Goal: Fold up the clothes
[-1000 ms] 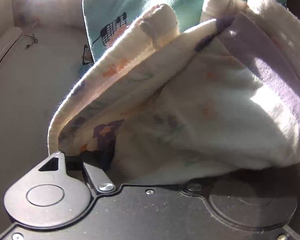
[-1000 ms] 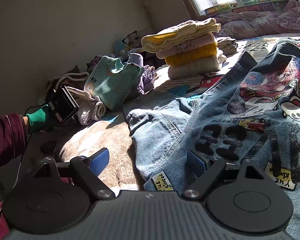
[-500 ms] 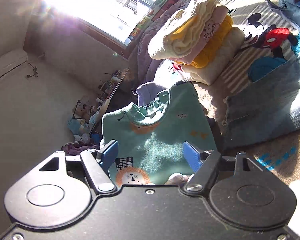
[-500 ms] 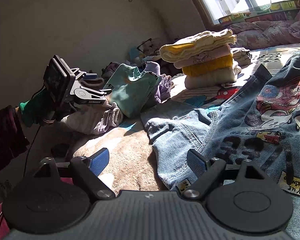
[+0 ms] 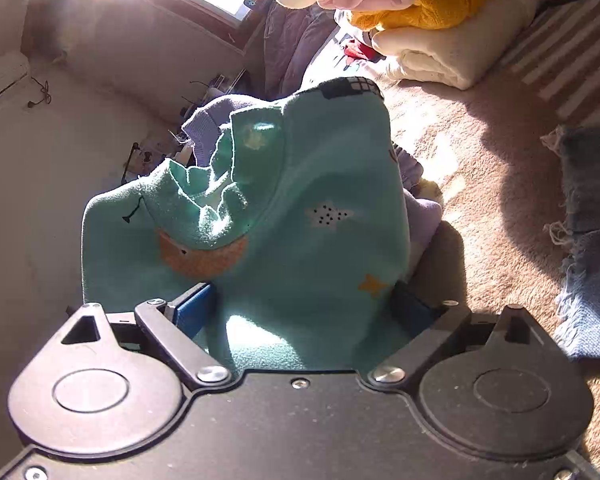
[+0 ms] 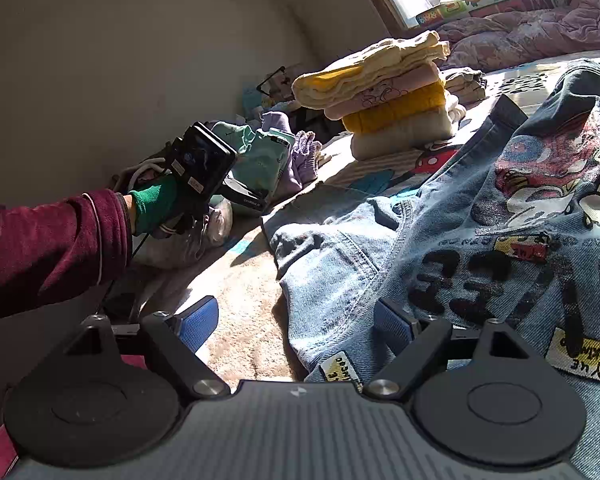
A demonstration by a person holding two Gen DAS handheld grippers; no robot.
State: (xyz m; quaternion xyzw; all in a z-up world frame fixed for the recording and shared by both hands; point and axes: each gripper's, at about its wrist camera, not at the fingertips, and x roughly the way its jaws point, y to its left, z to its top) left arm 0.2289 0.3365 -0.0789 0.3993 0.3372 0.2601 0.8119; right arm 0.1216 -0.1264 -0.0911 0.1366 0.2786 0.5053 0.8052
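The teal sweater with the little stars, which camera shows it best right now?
Left wrist view: the teal sweater fills the frame between the opening left gripper fingers. Right wrist view shows it small, partly behind that gripper.

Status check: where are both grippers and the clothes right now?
Left gripper jaws opening, teal top between them, not gripped. Right gripper open, hovering at the denim jacket's edge. Folded stack behind; nothing in the way.

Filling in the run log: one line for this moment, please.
left gripper: jaws opening, teal top between them | right gripper: open, empty, over denim jacket
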